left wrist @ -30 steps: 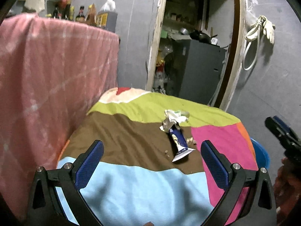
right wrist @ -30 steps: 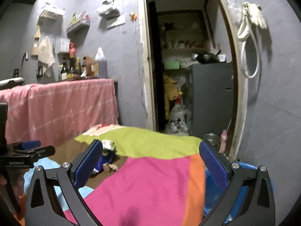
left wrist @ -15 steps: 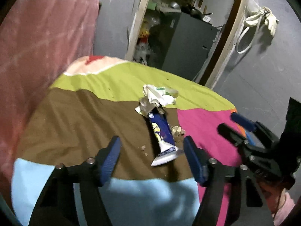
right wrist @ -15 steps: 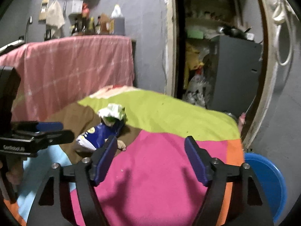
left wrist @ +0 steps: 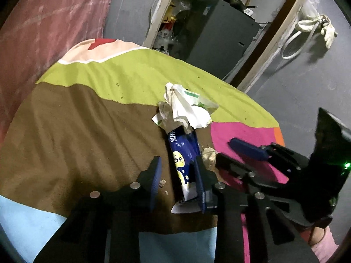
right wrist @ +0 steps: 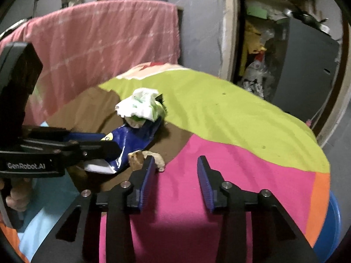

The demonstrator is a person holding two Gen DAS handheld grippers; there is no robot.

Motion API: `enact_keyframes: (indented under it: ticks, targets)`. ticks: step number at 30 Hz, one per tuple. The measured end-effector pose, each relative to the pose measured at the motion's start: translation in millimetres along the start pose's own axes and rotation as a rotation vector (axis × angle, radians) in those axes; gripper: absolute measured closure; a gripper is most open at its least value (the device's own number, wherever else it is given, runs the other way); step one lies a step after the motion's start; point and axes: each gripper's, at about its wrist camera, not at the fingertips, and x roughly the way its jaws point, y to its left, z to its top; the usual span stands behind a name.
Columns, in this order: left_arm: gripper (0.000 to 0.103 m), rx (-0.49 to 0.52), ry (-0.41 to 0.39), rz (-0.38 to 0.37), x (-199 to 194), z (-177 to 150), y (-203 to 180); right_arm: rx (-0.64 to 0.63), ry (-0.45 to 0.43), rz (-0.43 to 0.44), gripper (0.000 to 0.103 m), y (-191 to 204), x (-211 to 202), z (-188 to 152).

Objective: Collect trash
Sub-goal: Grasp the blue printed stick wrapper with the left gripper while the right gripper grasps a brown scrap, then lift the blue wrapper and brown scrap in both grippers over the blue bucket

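Note:
A blue snack wrapper [left wrist: 183, 151] lies on the table's striped cloth [left wrist: 87, 131], with a crumpled white and green tissue wad [left wrist: 186, 109] at its far end. My left gripper [left wrist: 177, 175] straddles the wrapper's near end with its jaws closing. The right pad is at the wrapper's edge and the left pad stands a little apart. A beige scrap [right wrist: 137, 157] lies just left of my right gripper [right wrist: 176, 173], whose jaws are closing over bare pink cloth [right wrist: 219, 164]. The right wrist view also shows the wrapper [right wrist: 136, 138], the wad [right wrist: 142, 105] and the left gripper [right wrist: 111, 142].
A pink cloth-draped counter [right wrist: 98, 39] stands behind the table. A blue basin [right wrist: 331, 225] sits low past the table's right edge. A doorway with a grey cabinet [left wrist: 219, 32] is at the back. A glove and hose [left wrist: 313, 28] hang on the wall.
Both grippers have tipped downward and come closer to the trash. Their jaws have narrowed from wide apart. The left one now has the blue wrapper between its fingers.

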Motion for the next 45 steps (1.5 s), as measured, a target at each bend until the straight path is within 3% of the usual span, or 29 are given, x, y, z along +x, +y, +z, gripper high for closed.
enact_keyframes:
  ticks: [12, 16, 18, 23, 28, 32, 36, 39, 43, 45]
  targets:
    - [0.099, -0.048, 0.01, -0.058, -10, 6, 2, 0.03, 0.083, 0.098, 0.069, -6, 16, 6]
    - [0.101, -0.039, 0.004, -0.055, -17, 3, -5, 0.016, 0.086, 0.141, 0.09, 0, 18, 7]
    - [0.101, -0.036, 0.004, -0.052, -20, 1, -6, 0.014, 0.08, 0.145, 0.091, 2, 17, 7]
    - [0.102, -0.038, -0.033, -0.027, -35, 1, -8, 0.056, 0.05, 0.134, 0.092, -2, 2, -2]
    - [0.102, 0.048, -0.104, 0.064, -55, -6, -21, 0.082, -0.016, 0.07, 0.092, -7, -26, -11]
    - [0.102, 0.086, -0.05, 0.061, -54, -18, -33, 0.098, -0.083, 0.035, 0.092, -9, -51, -14]
    - [0.102, 0.003, 0.073, 0.017, -47, -22, -25, 0.107, -0.111, 0.026, 0.092, -9, -66, -15]
    - [0.102, -0.033, 0.082, 0.003, -52, -22, -23, 0.11, -0.126, 0.037, 0.092, -7, -76, -20]
    - [0.102, -0.008, 0.074, 0.045, -60, -22, -30, 0.103, -0.142, 0.035, 0.092, 0, -87, -25]
    - [0.102, 0.069, 0.047, 0.132, -66, -23, -40, 0.117, -0.149, 0.038, 0.092, 1, -90, -30]
